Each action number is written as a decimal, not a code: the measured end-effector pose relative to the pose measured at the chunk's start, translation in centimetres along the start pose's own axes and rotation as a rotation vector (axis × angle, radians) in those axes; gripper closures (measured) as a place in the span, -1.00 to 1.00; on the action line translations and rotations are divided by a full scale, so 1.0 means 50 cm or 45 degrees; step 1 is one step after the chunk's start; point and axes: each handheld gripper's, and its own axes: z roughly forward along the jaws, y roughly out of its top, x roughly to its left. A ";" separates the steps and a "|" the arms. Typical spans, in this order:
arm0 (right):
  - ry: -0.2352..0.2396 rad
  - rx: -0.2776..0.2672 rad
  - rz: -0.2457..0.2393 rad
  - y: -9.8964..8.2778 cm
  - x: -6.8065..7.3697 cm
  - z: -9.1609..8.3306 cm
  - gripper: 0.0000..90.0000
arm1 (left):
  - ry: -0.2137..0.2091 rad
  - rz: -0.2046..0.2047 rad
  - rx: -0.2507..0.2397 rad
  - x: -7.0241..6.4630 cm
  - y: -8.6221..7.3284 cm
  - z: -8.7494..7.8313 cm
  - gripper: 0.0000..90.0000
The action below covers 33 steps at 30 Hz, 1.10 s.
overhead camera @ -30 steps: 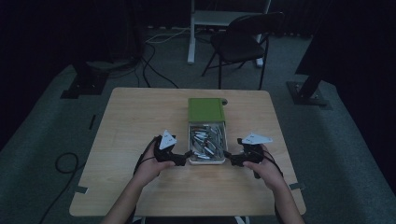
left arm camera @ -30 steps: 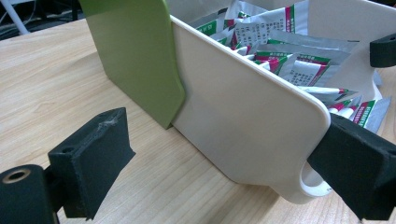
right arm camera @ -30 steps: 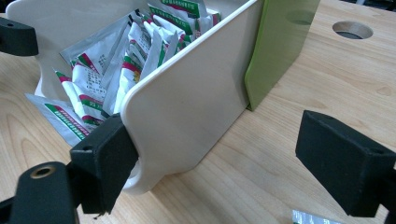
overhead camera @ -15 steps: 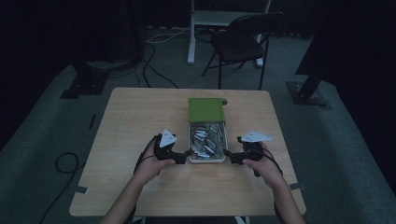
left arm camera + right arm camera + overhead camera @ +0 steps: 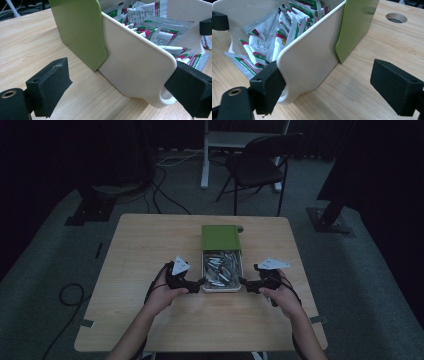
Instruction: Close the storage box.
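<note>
Both grippers closed in since a second ago: left gripper [image 5: 200,282] and right gripper [image 5: 243,282], jaws wide open, bracket the white box [image 5: 221,289]'s near corners, nothing gripped yet.

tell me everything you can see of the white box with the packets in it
The white box looks like smooth cream plastic, open-topped, with rounded corners and a loop handle at its near end. It sits flat near the middle of the wooden table, full of silver packets with red and green print. A green lid covers its far half. The left gripper and right gripper each have one jaw against a near corner, jaws apart.
</note>
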 end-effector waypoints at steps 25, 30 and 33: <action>-0.013 -0.010 0.021 0.017 -0.009 0.016 -0.70 | 0.008 -0.042 -0.003 0.019 0.009 0.012 -0.82; -0.017 -0.012 0.024 0.023 -0.012 0.020 -0.70 | 0.010 -0.047 -0.006 0.022 0.012 0.015 -0.82; -0.024 -0.015 0.030 0.027 -0.014 0.021 -0.69 | 0.012 -0.057 -0.005 0.025 0.016 0.018 -0.82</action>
